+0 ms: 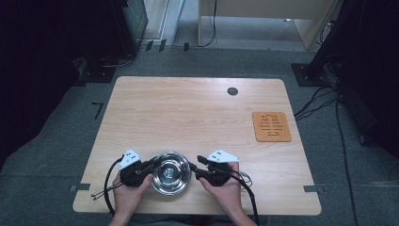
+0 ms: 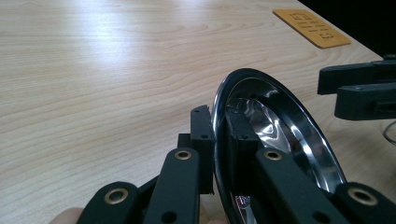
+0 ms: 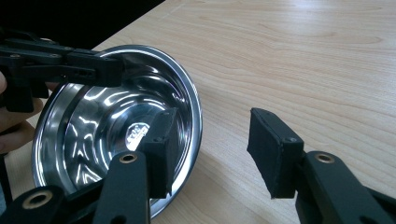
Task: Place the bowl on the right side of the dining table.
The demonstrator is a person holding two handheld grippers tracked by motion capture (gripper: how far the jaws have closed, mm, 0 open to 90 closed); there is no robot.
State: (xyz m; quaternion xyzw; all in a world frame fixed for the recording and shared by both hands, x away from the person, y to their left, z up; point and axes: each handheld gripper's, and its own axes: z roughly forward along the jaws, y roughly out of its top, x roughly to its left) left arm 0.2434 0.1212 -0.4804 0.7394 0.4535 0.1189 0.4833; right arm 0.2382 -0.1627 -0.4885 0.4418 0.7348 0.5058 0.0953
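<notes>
1. High view: a round, polished stainless-steel bowl [image 1: 171, 173] is seen resting on the pale wooden table [image 1: 188, 117], near the middle of its near edge, between the two hand-held grippers.
2. The left gripper [image 2: 219, 140] is clamped on the bowl's rim, one jaw outside the wall and one inside.
3. The right gripper [image 3: 210, 149] is held with its jaws apart; one jaw sits over the bowl's rim [image 3: 196, 107], the other over bare table, so nothing is pinched yet.
4. The bowl is judged light, stiff and thin-walled, with a smooth, slippery surface; a rim grip is likely to pivot if only one side is held.
5. The rolled rim is judged the best hold, taken at opposite sides.
6. An orange rectangular mat [image 1: 271, 126] lies well apart, near the table's right edge.
</notes>
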